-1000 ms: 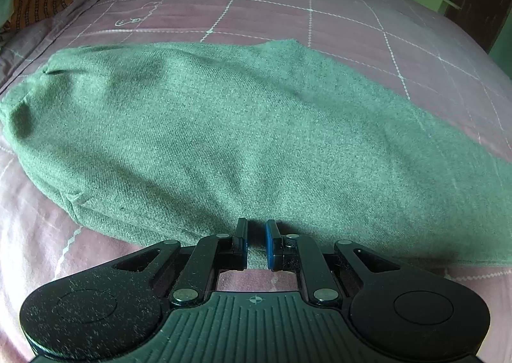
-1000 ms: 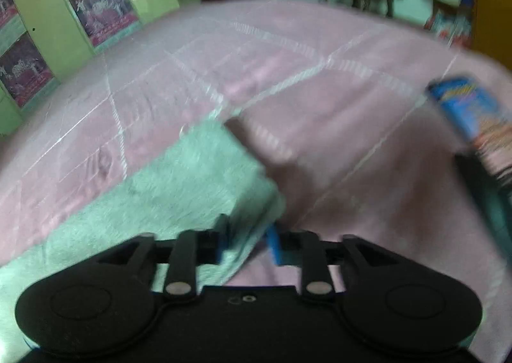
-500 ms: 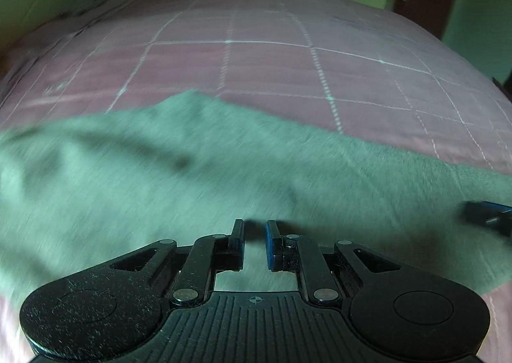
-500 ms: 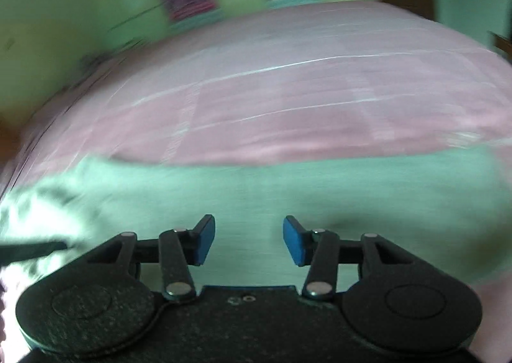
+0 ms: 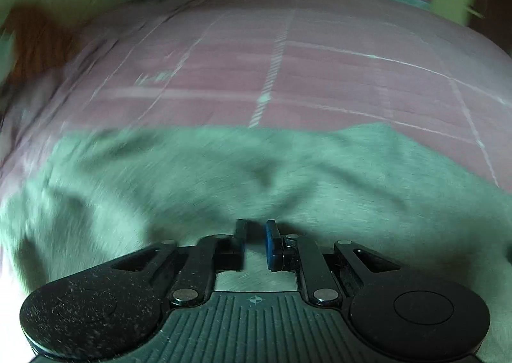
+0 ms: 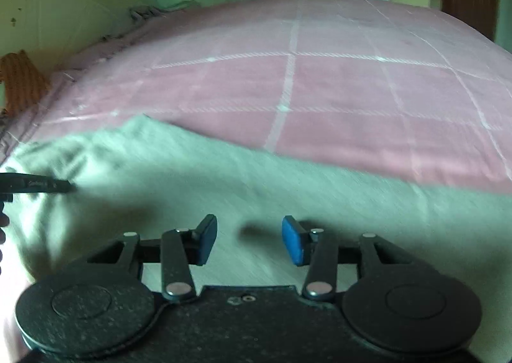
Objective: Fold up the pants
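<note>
Green pants (image 5: 320,190) now fill both views; my right gripper (image 6: 249,240) swung over them, jaws just widened (nothing between); left gripper (image 5: 255,243) clenched empty.

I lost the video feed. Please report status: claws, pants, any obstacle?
Left claw shut, nothing seen between pads. Right claw open, empty. Green pants lying along pink bed. No obstacle seen.
</note>
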A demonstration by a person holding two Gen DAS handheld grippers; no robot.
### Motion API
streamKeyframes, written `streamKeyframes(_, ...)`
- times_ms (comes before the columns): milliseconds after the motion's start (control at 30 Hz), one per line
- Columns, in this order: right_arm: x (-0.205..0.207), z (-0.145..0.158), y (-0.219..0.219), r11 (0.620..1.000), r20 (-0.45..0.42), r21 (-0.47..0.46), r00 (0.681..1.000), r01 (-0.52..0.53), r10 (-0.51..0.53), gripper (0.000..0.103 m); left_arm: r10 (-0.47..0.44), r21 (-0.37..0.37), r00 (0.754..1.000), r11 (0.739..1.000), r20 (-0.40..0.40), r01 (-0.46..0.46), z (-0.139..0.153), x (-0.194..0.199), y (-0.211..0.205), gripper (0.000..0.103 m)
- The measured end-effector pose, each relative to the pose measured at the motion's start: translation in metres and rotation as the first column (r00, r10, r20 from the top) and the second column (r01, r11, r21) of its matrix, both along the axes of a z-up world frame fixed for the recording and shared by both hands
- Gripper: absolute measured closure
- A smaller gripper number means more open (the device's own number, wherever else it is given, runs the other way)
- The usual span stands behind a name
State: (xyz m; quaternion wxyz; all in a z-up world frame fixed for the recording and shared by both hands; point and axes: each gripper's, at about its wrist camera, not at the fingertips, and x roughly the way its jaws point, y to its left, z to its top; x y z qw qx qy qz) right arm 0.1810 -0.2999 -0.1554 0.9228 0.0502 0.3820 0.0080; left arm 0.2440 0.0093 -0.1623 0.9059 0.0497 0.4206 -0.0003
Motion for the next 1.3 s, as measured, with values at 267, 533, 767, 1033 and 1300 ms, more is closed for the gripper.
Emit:
streamKeyframes(267,0.057,-0.018,0.033,0.996,-0.025,-0.087,0.999,-0.023,0.021,0.089,0.009,0.021,1.000,1.000,0.018,-0.009,-0.016,0.015,-0.007,0.092)
streamKeyframes(533,0.043,-0.003,0.029,0.992,-0.008,-0.128,1.000,0.017,-0.018,0.074,-0.079,-0.042,0.997,0.996,0.028,0.080,0.004,-0.011,-0.061,0.091)
streamKeyframes(767,0.039,-0.020,0.035,0.951,-0.046,-0.309,0.999,-0.016,0.002,0.078,-0.095,0.000,0.995,0.995,-0.004,0.095,-0.012,0.002,-0.085,0.092)
streamKeyframes(1033,-0.011,0.003,-0.032,0.968,-0.026,-0.212,0.989,0.135,-0.144,0.074,-0.046,0.012,0.998,0.999,-0.033,0.046,-0.001,-0.050,-0.066,0.092)
streamKeyframes(1300,-0.092,-0.019,-0.038,0.949,-0.008,-0.306,0.997,0.071,-0.077,0.066,-0.049,0.072,0.999,0.996,-0.022,0.050,-0.005,-0.109,-0.070,0.091)
